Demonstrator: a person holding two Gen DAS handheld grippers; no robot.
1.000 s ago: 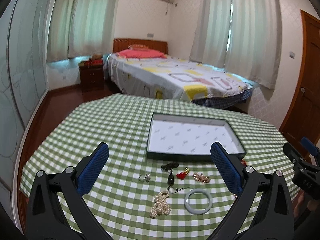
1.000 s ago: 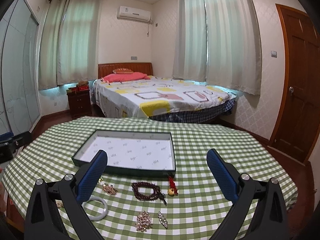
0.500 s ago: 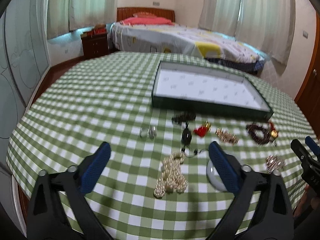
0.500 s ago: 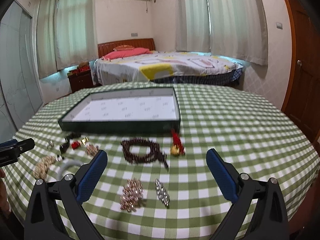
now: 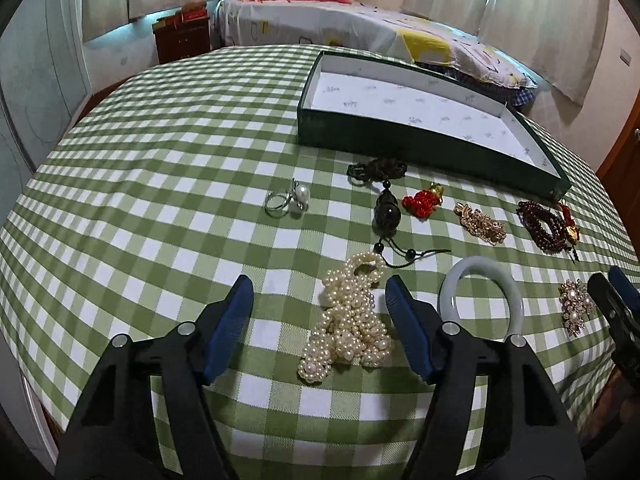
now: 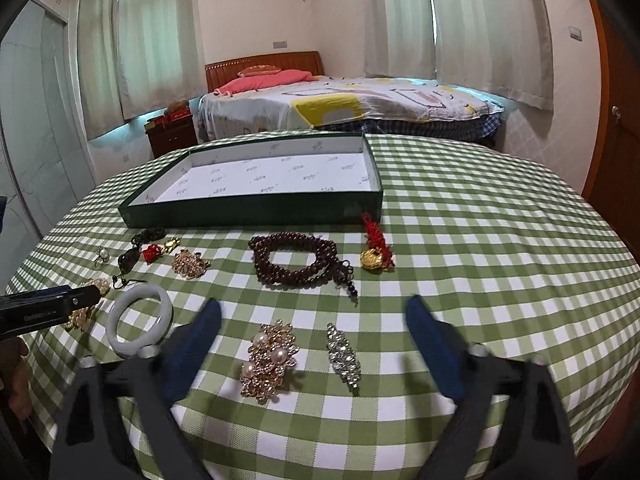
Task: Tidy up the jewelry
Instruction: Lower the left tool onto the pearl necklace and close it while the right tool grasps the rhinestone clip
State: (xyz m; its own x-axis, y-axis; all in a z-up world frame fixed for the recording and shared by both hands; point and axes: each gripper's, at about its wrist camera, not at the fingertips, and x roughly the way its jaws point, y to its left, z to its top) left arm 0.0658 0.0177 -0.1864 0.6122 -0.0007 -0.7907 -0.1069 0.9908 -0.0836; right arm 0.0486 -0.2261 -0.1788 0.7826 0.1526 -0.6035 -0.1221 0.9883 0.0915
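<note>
Every piece lies loose on the checked tablecloth (image 5: 160, 184), near of the bare green tray (image 6: 256, 204): nothing sorted yet. The left gripper (image 5: 320, 300) is closing around the pearl necklace (image 5: 352, 320), the right gripper (image 6: 314, 320) around the gold pearl brooch (image 6: 268, 360); neither pinches yet.

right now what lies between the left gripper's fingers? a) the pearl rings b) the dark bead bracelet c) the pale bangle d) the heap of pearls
d: in the left wrist view the pearl heap lies on the checked cloth between the closing fingers of the left gripper, not yet pressed; the bangle lies outside them.
</note>
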